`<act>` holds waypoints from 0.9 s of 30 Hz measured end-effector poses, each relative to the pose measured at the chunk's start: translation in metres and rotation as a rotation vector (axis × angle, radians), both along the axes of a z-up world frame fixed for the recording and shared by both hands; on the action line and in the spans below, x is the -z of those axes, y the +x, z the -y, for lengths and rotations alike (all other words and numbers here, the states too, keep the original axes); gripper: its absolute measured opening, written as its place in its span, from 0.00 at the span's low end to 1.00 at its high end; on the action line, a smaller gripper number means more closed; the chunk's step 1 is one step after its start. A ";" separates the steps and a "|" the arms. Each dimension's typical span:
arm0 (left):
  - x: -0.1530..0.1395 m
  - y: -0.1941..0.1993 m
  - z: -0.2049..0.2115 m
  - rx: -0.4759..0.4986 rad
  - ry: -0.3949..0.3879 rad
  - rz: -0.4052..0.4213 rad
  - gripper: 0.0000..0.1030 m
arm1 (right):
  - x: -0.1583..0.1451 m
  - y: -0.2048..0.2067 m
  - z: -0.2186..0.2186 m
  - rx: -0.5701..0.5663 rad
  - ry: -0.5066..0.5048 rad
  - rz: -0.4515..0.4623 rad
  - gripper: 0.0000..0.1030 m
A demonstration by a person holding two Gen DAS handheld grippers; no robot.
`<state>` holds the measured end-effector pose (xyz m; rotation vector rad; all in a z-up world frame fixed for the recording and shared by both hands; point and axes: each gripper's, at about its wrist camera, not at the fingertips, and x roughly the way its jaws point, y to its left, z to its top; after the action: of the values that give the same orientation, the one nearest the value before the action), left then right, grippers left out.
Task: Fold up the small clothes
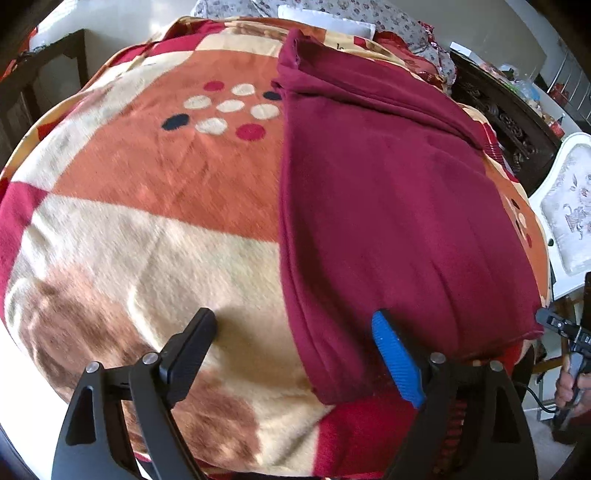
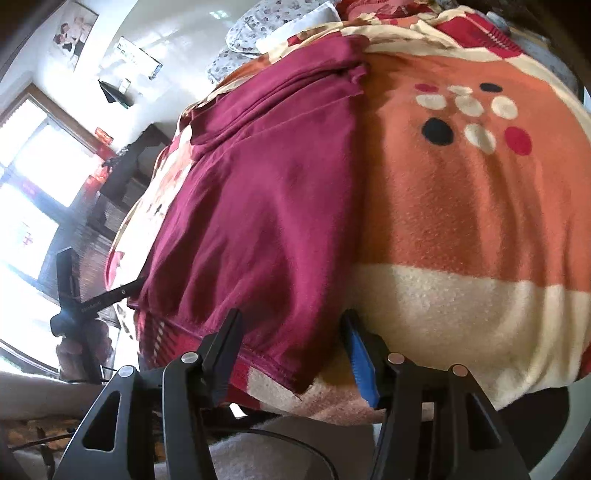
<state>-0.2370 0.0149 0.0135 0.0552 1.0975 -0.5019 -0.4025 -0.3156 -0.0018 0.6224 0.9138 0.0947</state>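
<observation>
A maroon garment lies folded lengthwise into a long strip on a patterned blanket. In the left wrist view my left gripper is open, its jaws straddling the garment's left folded edge near the hem, just above the cloth. In the right wrist view the garment fills the left-centre. My right gripper is open over the garment's near hem corner, not closed on it. The right gripper also shows at the right edge of the left wrist view.
The blanket has orange, cream and red blocks with dots. A floral pillow lies at the far end. A dark carved cabinet and a white chair stand to the right. A window is on the left.
</observation>
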 end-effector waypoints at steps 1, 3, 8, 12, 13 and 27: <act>0.001 -0.001 0.003 0.007 0.012 0.008 0.83 | 0.002 0.001 0.000 -0.003 0.005 0.002 0.58; 0.002 -0.002 0.007 0.023 0.022 0.013 0.83 | 0.003 0.001 -0.001 -0.013 0.010 0.012 0.59; -0.001 -0.002 0.014 0.068 0.029 0.036 0.39 | -0.002 0.003 -0.005 -0.045 -0.021 0.050 0.11; -0.011 0.008 0.016 0.113 -0.025 -0.001 0.09 | -0.012 0.004 0.003 -0.052 0.062 0.128 0.11; -0.016 0.010 0.016 0.116 -0.035 0.008 0.08 | -0.017 0.005 0.005 -0.055 0.071 0.152 0.11; -0.111 0.105 0.035 0.010 -0.189 0.227 0.08 | -0.104 0.096 0.056 -0.002 0.052 0.401 0.11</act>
<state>-0.1319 -0.0199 0.1246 -0.0470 0.8244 -0.5919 -0.3063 -0.3716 0.1017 0.6226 0.5250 0.2373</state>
